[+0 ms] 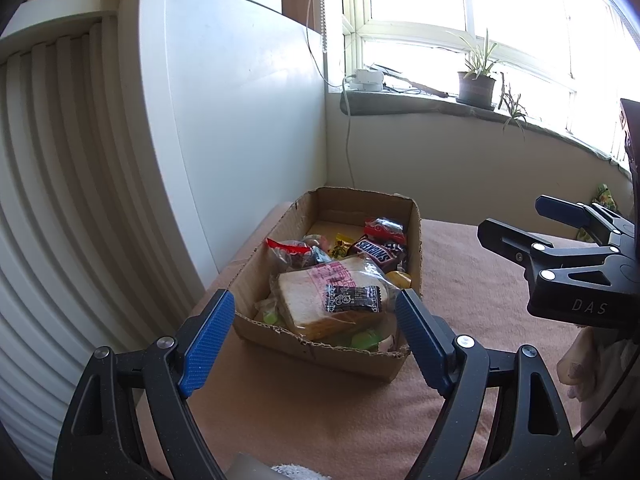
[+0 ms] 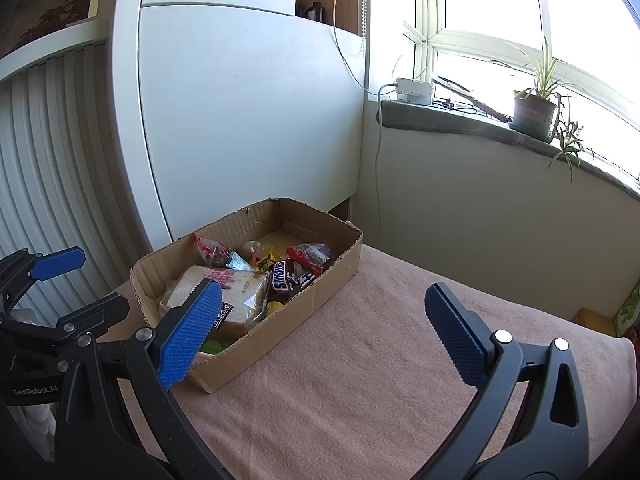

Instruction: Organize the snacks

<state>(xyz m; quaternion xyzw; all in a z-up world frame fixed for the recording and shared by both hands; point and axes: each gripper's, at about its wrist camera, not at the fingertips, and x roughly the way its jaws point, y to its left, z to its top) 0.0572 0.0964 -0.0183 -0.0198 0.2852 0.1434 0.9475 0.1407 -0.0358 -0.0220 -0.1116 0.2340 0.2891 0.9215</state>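
- The left hand-held gripper (image 1: 314,316) hovers with its blue pads spread wide and holds nothing; the near end of the cardboard box (image 1: 320,354) shows between them.
- The cardboard box sits on a pink cloth-covered bench (image 2: 360,380), close to a white cabinet (image 2: 248,112).
- Inside the box, a wrapped bread slice (image 1: 316,304) lies at the near end with a small black sachet (image 1: 352,298) on top; a Snickers bag (image 1: 374,254) and red packets lie farther back.
- The right hand-held gripper (image 2: 320,320) is likewise spread apart and empty, above the cloth just right of the box.
- A potted plant (image 2: 534,110) stands on the windowsill.
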